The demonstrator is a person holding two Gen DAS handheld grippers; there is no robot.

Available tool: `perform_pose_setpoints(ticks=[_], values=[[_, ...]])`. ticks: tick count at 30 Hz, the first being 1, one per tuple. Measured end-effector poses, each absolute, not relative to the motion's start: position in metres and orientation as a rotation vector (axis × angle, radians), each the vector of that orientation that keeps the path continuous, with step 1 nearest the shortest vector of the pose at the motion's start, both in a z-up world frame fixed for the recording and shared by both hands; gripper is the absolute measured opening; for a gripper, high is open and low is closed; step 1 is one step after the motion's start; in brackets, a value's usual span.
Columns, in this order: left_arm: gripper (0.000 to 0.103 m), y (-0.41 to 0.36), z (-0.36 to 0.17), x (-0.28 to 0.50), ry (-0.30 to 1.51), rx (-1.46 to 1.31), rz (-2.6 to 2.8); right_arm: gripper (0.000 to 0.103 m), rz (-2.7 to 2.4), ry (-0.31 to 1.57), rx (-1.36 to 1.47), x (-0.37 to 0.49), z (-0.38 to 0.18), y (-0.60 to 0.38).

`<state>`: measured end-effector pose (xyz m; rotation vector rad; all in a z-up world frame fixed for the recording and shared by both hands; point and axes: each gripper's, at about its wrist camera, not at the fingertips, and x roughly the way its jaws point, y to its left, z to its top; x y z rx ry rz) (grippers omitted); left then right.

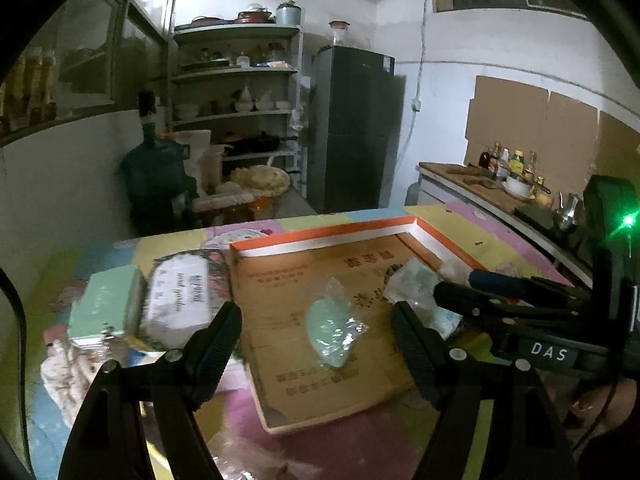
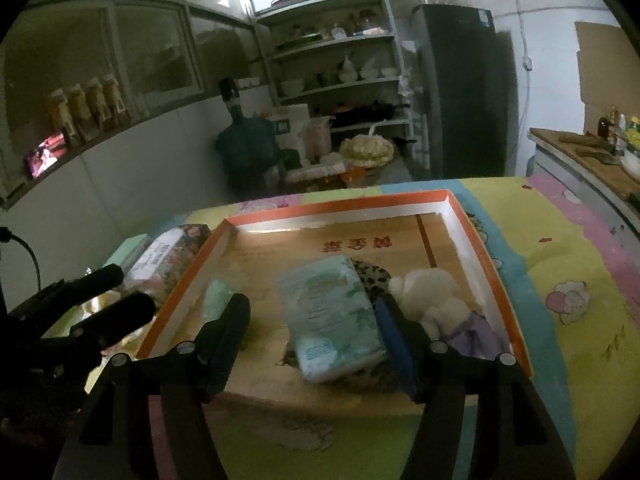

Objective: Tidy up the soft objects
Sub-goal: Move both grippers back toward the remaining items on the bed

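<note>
Left gripper (image 1: 316,344): jaws spread wide, nothing between them. It hovers over the near-left part of the shallow orange-rimmed cardboard tray (image 1: 320,236), which sits on the pastel patchwork table cover (image 1: 360,448).

Right gripper (image 2: 314,340): jaws also spread wide, empty, poised either side of the pale green-and-white soft plastic pack (image 2: 332,320); whether the fingertips touch the pack cannot be told. One right fingertip carries a blue pad (image 2: 394,340).

Inside the tray:
- The green-and-white pack lies near the centre, resting partly on a leopard-print cloth (image 2: 374,274).
- A white fluffy plush toy (image 2: 434,294) lies against the right wall, just beside the pack.
- A lilac cloth (image 2: 474,334) is touching the plush on its near side.
- A mint-green soft item in a clear crinkled wrapper (image 1: 330,332) lies alone in the left half, apart from the pack.

Outside the tray, to its left:
- A floral-printed tissue packet (image 1: 180,300) lies just beside the tray wall.
- A mint-green rectangular box (image 1: 106,304) is next to the packet, further left.
- A crumpled white cloth (image 1: 68,376) sits in front of the box, near the table edge.

Background: metal shelving with dishes (image 2: 340,60) and a dark refrigerator (image 2: 464,88) stand well beyond the table.
</note>
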<state>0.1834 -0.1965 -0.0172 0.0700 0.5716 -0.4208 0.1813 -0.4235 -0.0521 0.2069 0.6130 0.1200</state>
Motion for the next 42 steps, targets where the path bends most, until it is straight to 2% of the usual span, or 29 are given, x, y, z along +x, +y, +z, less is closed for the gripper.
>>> perform_pose_setpoints(ticks=[16,19,23,32,42], values=[[0.076,-0.129,-0.013,0.164,0.558,-0.009,-0.357,0.068,0.136,0.545,0.181,0.15,-0.024,-0.373],[0.076,-0.113,-0.011,0.16,0.549,-0.02,-0.331,0.075,0.146,0.536,0.171,0.145,-0.02,-0.356],[0.076,-0.086,-0.012,0.153,0.538,-0.042,-0.295,0.075,0.16,0.531,0.166,0.143,-0.018,-0.335],[0.076,-0.025,-0.011,0.136,0.483,-0.075,-0.186,0.076,0.191,0.553,0.167,0.142,-0.022,-0.295],[0.076,0.029,-0.021,0.12,0.451,-0.087,-0.104,0.076,0.313,0.604,0.037,0.141,-0.04,-0.241]])
